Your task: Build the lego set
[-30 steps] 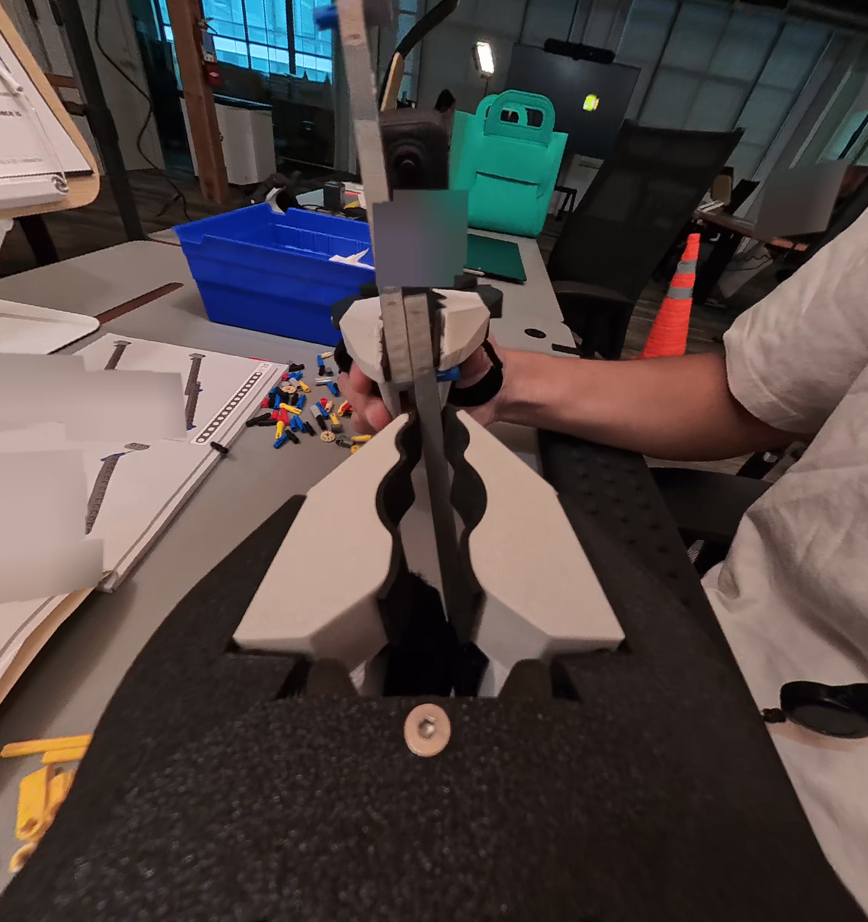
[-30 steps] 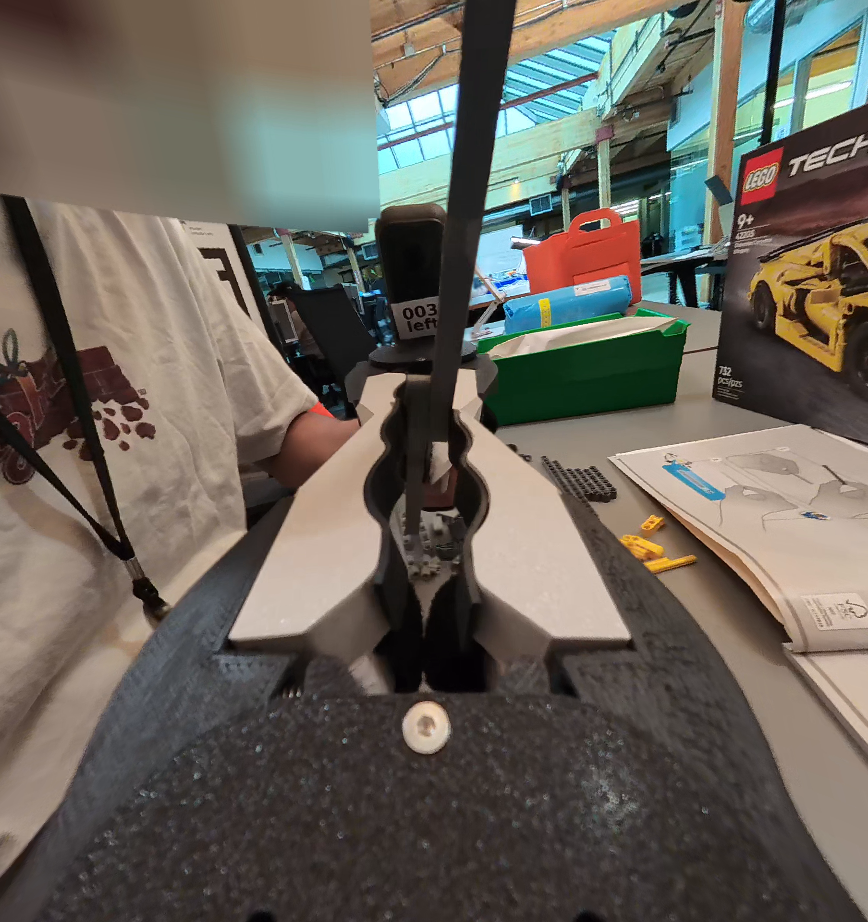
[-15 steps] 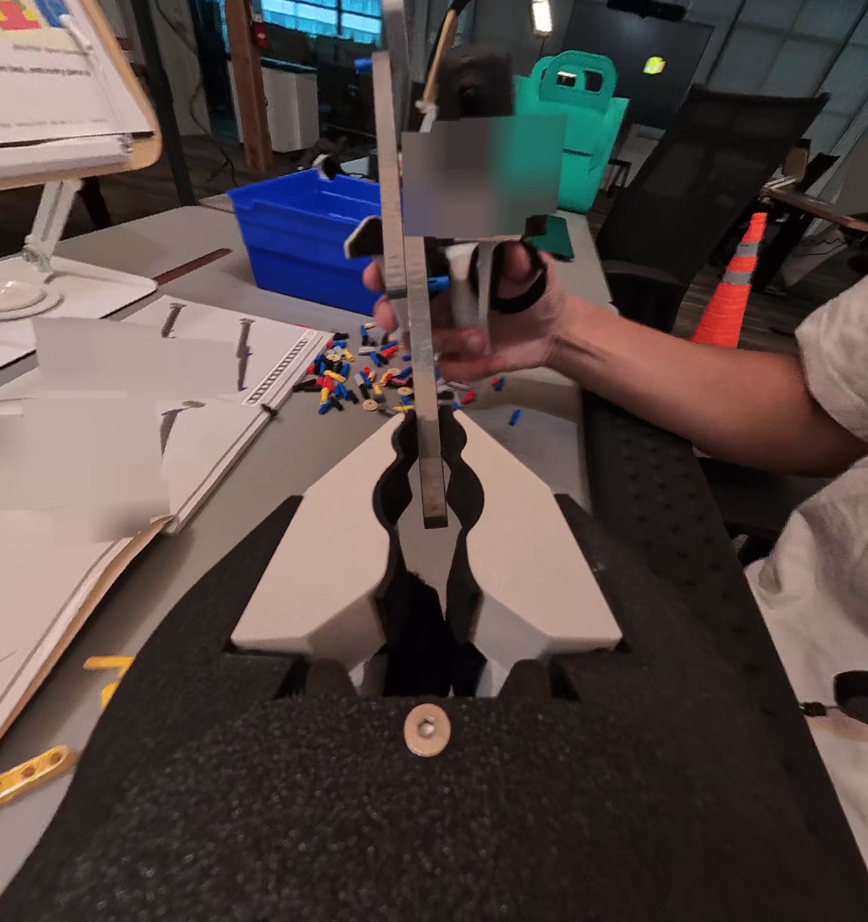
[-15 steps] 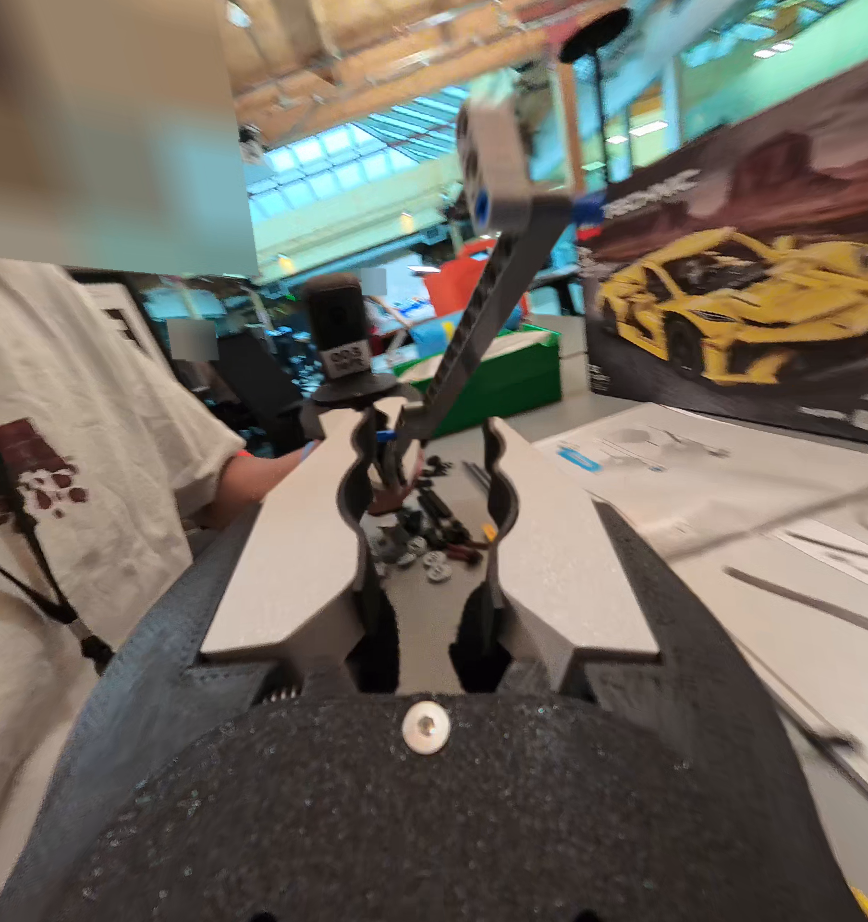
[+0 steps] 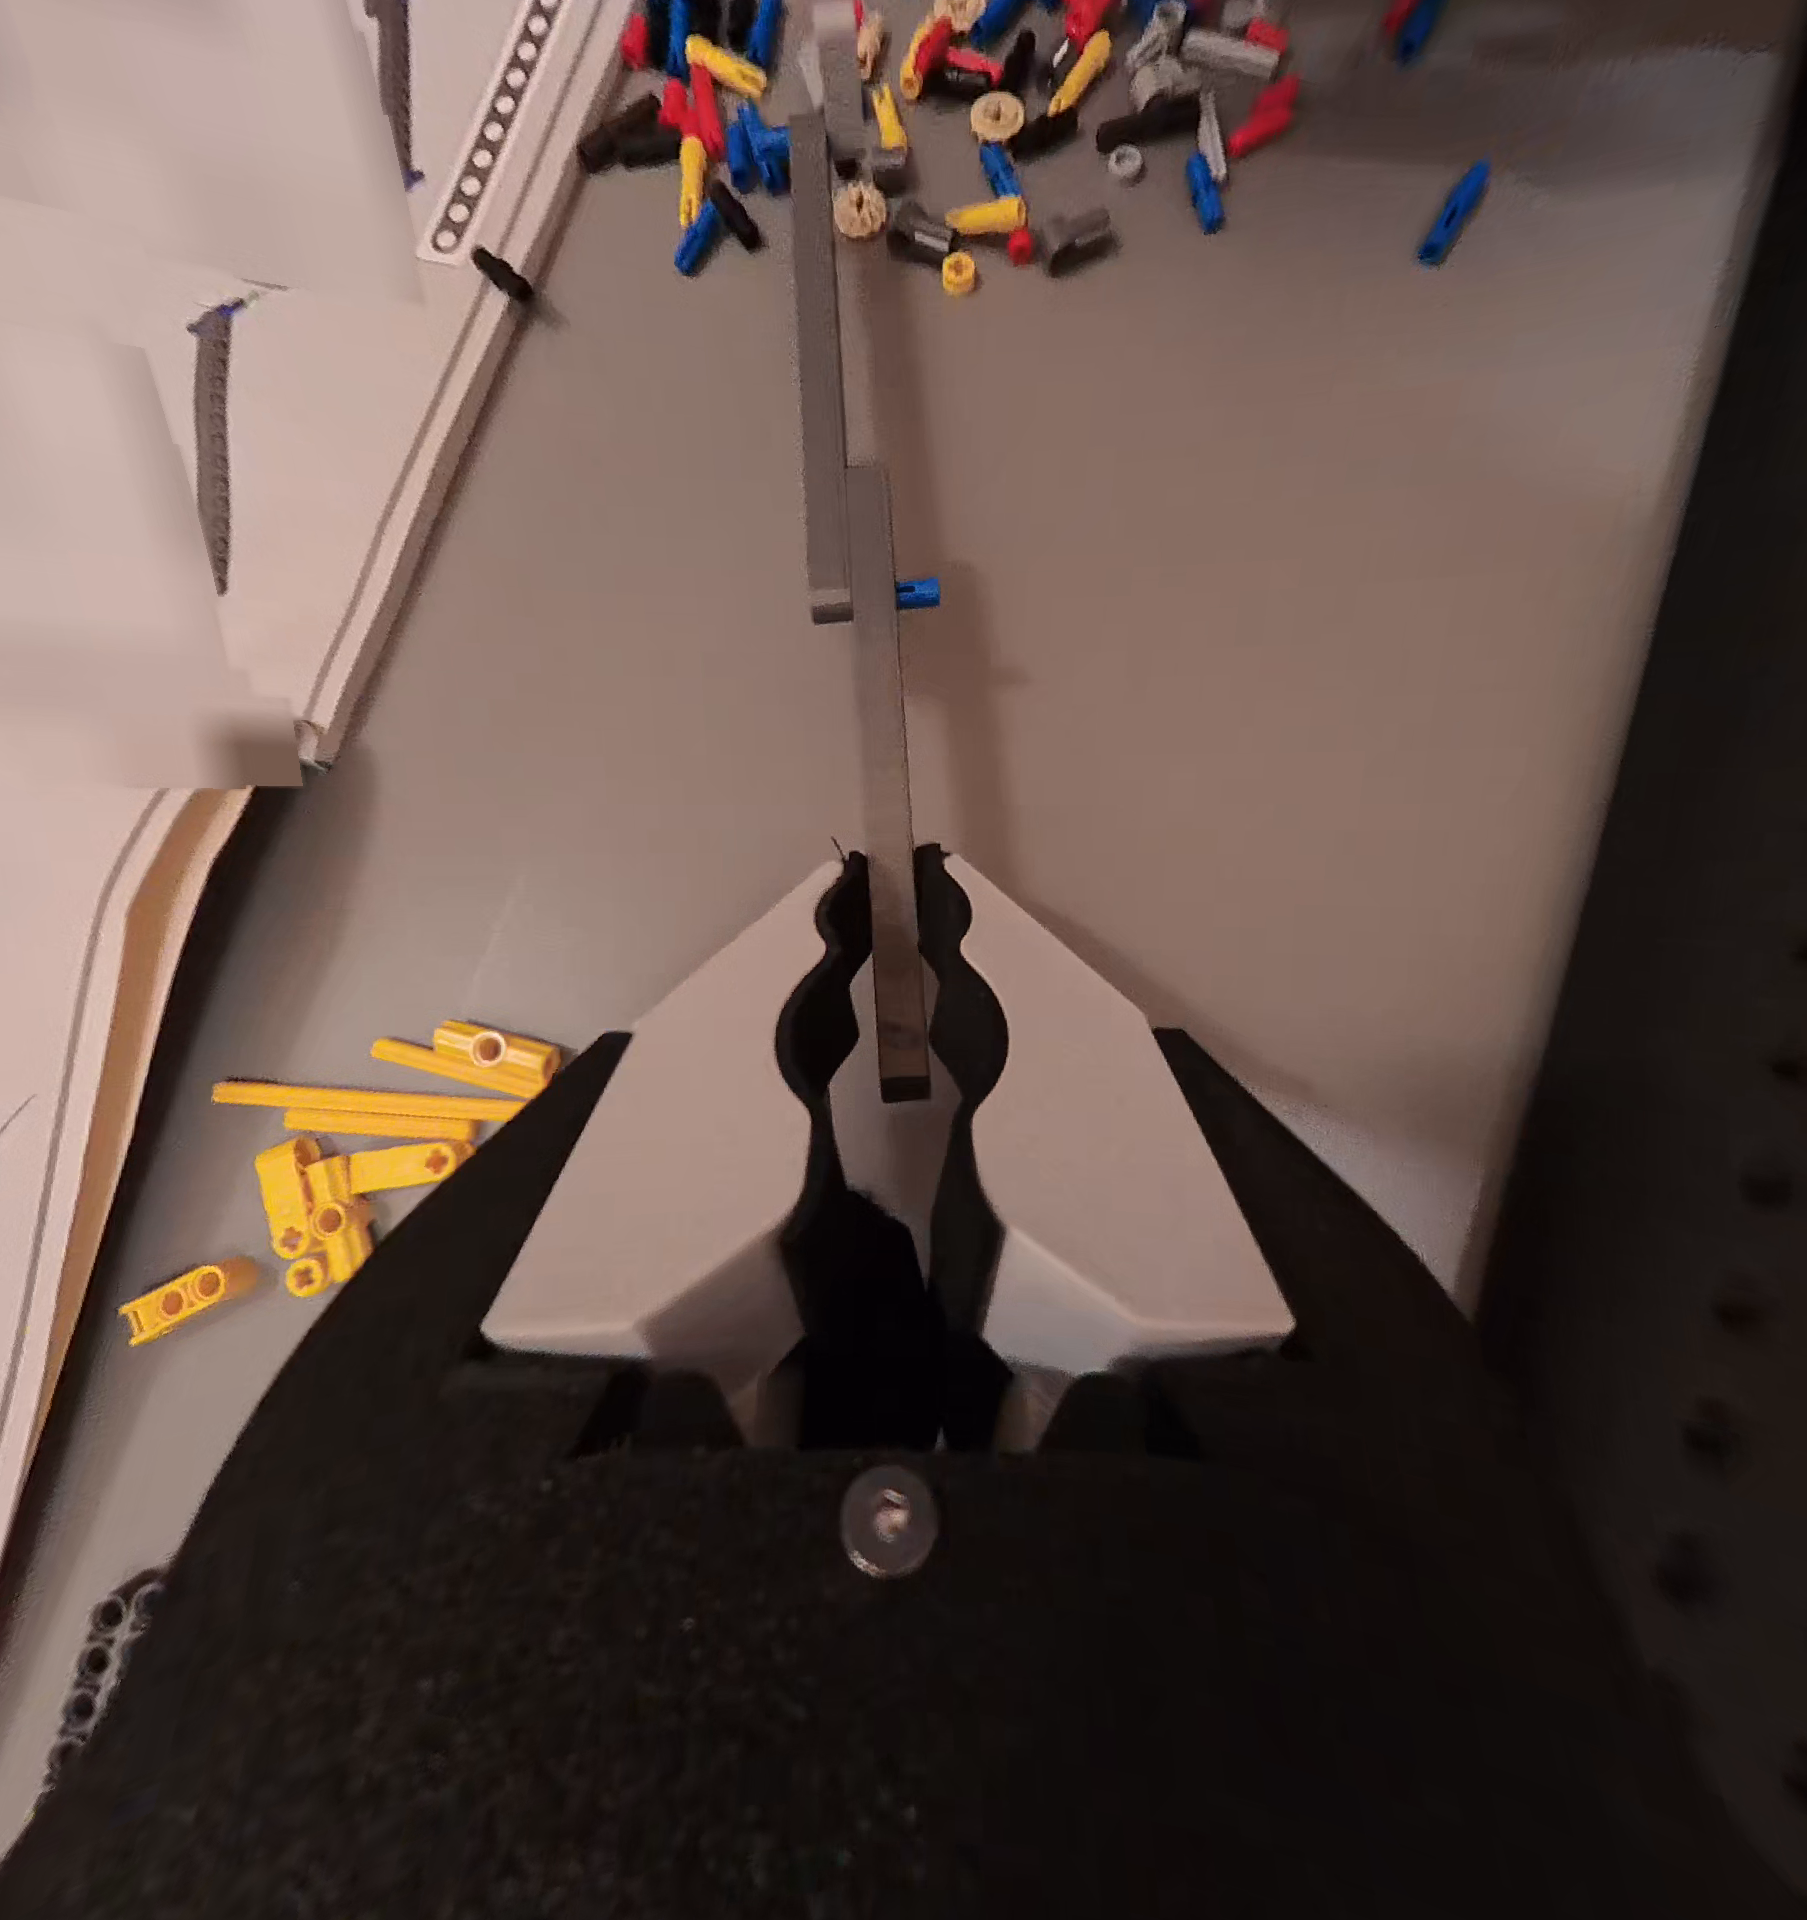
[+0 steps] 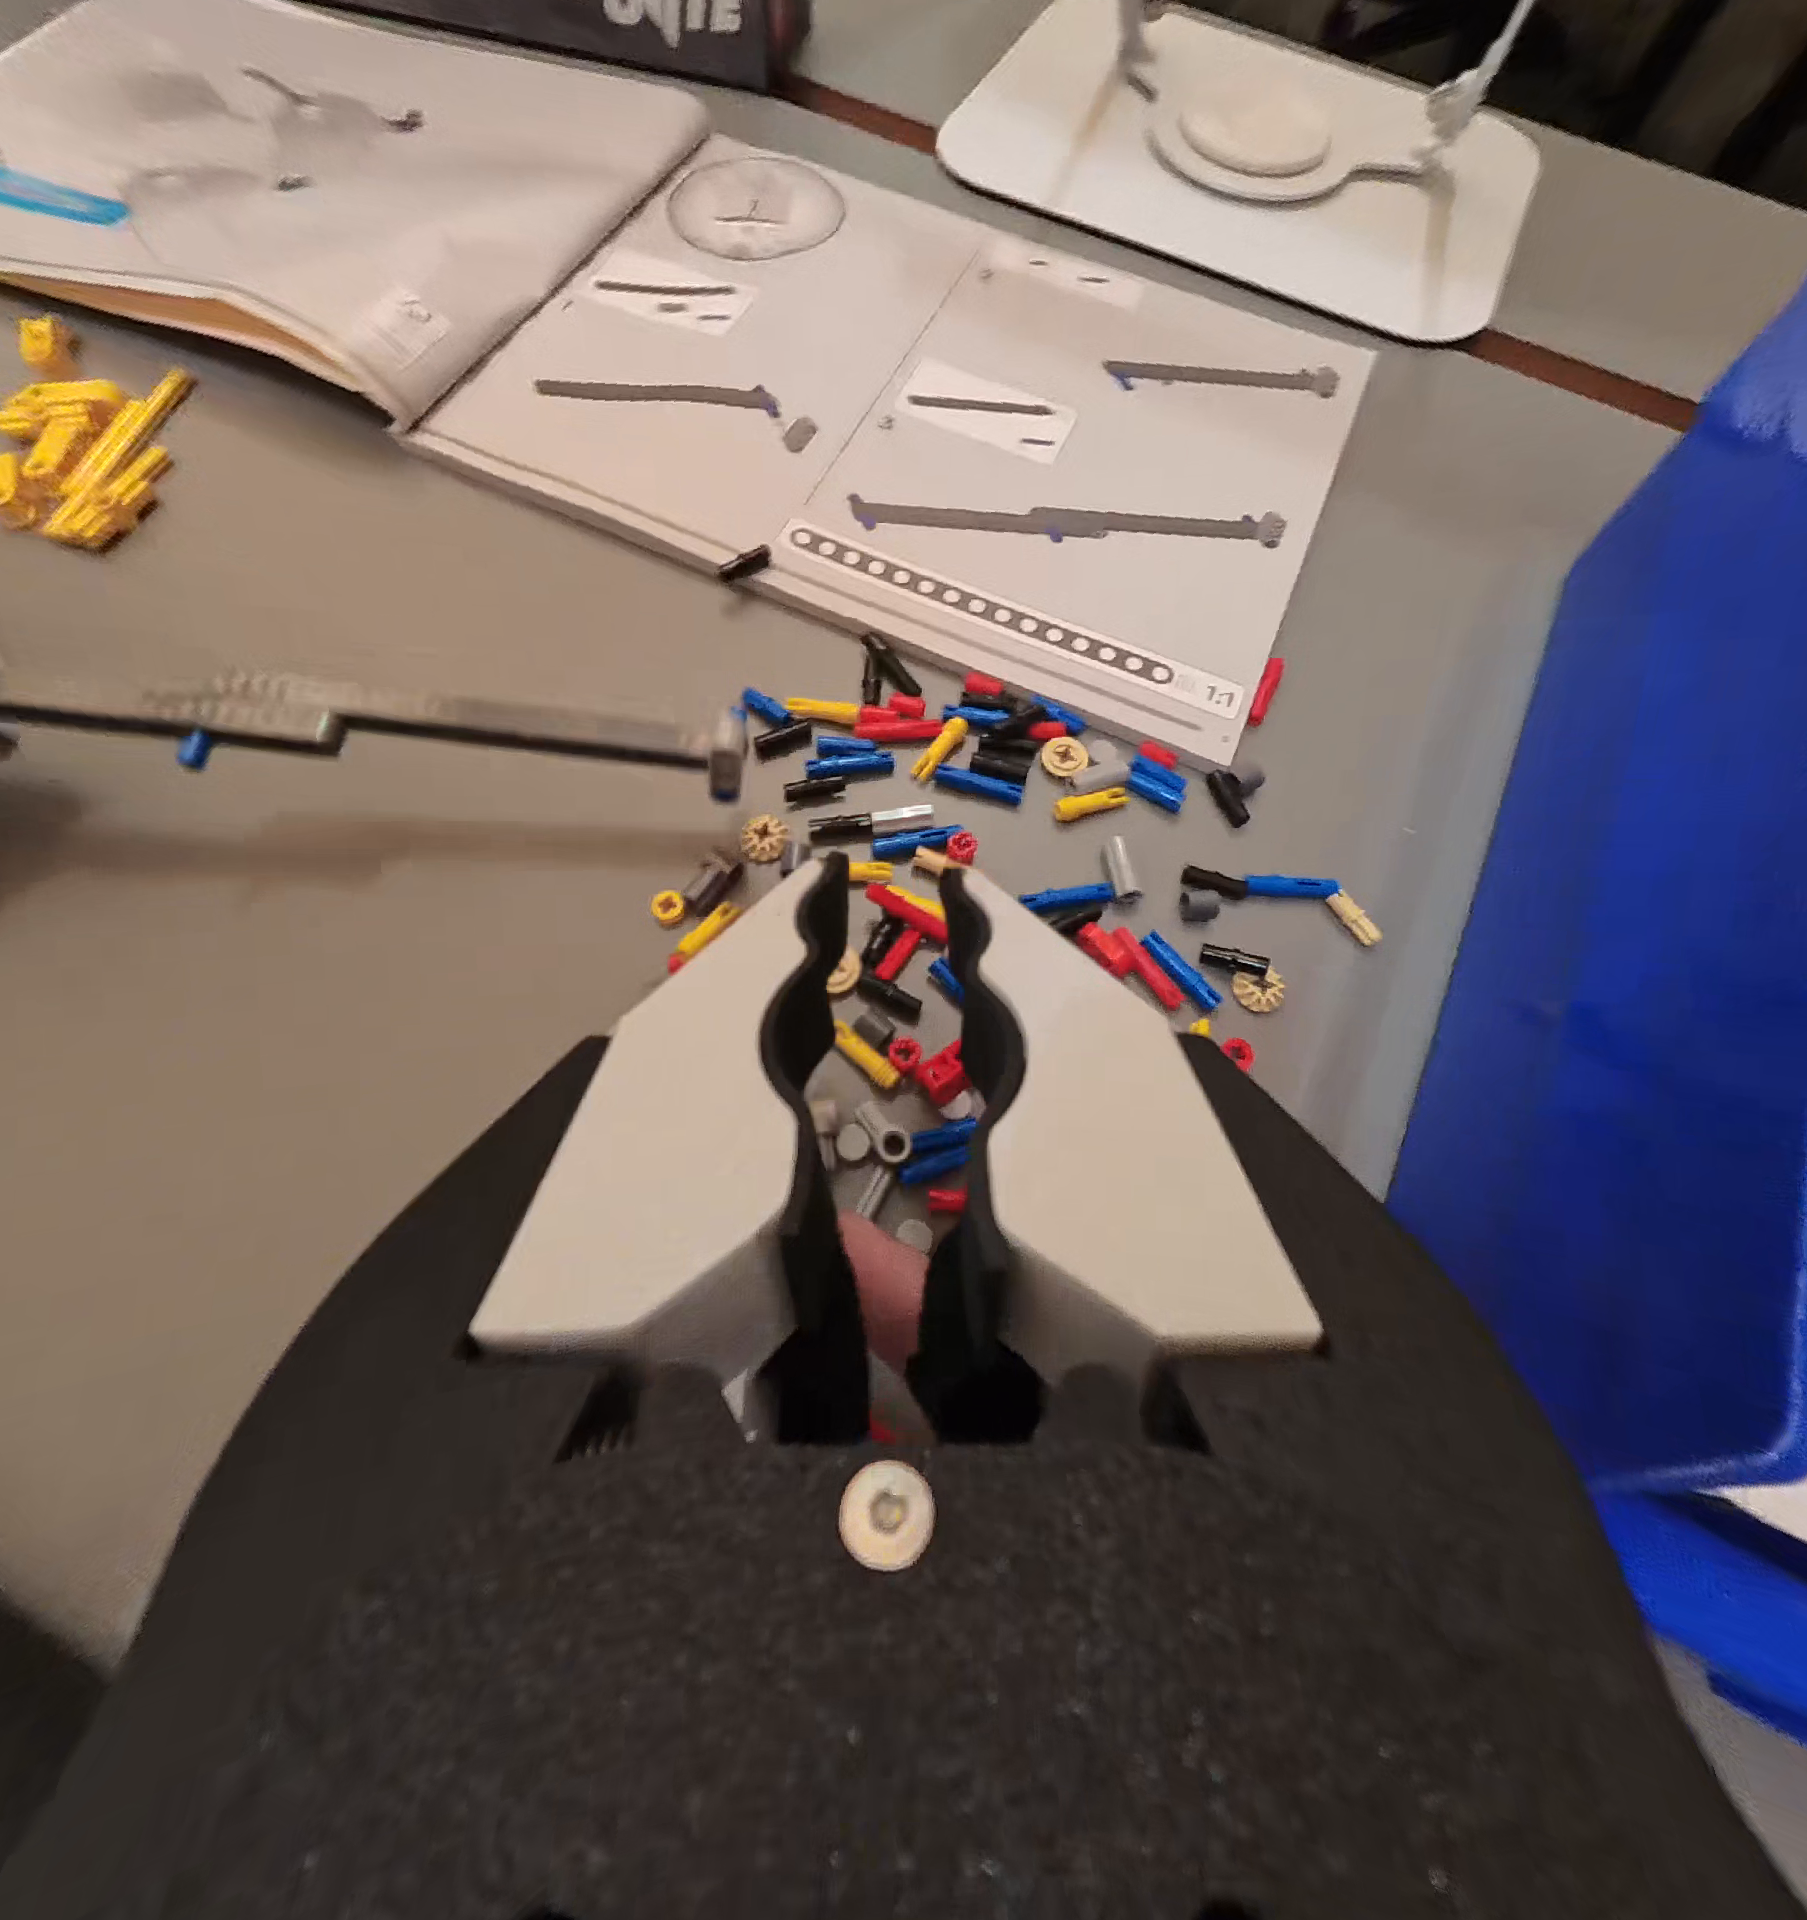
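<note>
- Grey tabletop (image 5: 1242,623) fills both wrist views, with an open instruction booklet (image 6: 982,343) spread across it.
- Left gripper (image 5: 888,862) has its jaws drawn nearly together on the near end of a long grey beam assembly (image 5: 878,665); the black wavy pads press the beam from both sides.
- That assembly reaches straight out ahead of the left gripper: two grey beams overlap partway along, and one blue pin (image 5: 918,592) sticks out to the right at the overlap. Its far tip reaches as far as the scattered small parts; whether it touches the table I cannot tell.
- In the right wrist view the same assembly (image 6: 442,722) shows as a blurred horizontal bar, ahead and to the left of the right gripper.
- Right gripper (image 6: 894,873) has its jaws a moderate gap apart with nothing between them; it hovers over a loose pile of pins and connectors (image 6: 992,748), which shows through the gap.
- The pile holds dozens of blue, red, black, yellow and grey pieces plus at least four tan gears; too many to count exactly.
- One cluster of yellow pieces (image 5: 359,1164) lies left of the left gripper, roughly eight to ten parts.
- One blue bin (image 6: 1647,935) stands right of the right gripper.
- One white stand base (image 6: 1242,156) sits beyond the booklet.
</note>
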`<state>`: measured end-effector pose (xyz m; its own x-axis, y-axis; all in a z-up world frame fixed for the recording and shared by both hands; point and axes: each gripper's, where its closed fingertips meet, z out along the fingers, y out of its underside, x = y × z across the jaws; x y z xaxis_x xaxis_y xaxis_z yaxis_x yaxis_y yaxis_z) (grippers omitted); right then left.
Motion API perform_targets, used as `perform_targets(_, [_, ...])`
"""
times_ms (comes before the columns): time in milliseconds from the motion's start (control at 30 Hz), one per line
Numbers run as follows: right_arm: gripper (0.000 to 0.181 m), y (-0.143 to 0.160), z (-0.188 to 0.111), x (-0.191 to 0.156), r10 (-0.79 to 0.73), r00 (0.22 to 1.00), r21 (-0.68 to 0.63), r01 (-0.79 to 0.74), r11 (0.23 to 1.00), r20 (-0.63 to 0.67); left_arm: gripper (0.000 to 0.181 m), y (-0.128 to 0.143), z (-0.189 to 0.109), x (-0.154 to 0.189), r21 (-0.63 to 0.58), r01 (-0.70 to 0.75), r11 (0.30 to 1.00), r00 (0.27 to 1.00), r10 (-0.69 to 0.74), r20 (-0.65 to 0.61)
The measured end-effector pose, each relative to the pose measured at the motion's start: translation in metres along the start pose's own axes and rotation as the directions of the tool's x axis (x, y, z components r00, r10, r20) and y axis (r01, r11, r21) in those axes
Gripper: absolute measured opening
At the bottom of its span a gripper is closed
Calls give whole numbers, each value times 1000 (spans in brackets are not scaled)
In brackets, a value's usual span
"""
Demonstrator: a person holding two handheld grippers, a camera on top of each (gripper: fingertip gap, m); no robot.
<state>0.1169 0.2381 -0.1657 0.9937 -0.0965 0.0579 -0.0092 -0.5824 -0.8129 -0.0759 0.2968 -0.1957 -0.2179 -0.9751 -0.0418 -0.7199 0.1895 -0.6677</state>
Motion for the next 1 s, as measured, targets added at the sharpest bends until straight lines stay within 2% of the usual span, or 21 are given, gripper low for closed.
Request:
perform_targets(133, [21, -17, 5, 0, 128, 991, 124, -131, 984, 28, 6, 1, 6, 7, -33, 20, 999, 1000, -20, 0])
perform_targets(200, [34, -23, 6, 9, 144, 990, 150, -141, 978, -9, 6, 4, 8, 8, -61, 24, 998, 1000, -23, 16])
perform_targets(300, [34, -28, 7, 10, 138, 990, 189, -134, 973, -10, 7, 4, 8, 9, -73, 60, 996, 998, -57, 41])
perform_targets(500, [33, -20, 11, 9, 70, 997, 165, -63, 984, -39, 7, 12, 13, 16, -134, 81, 988, 995, -72, 70])
perform_targets(667, [34, -17, 11, 8, 90, 996, 173, -87, 981, -12, 7, 10, 16, 19, -136, 78, 988, 995, -69, 65])
perform_targets(800, [43, -19, 6, 3, 114, 993, 208, -118, 971, 31, 7, 10, 17, 19, -138, 79, 987, 995, -70, 67])
perform_targets(1000, [41, -14, 9, -5, 88, 995, 192, -94, 977, 40, 7, 10, 16, 21, -128, 113, 985, 993, -111, 27])
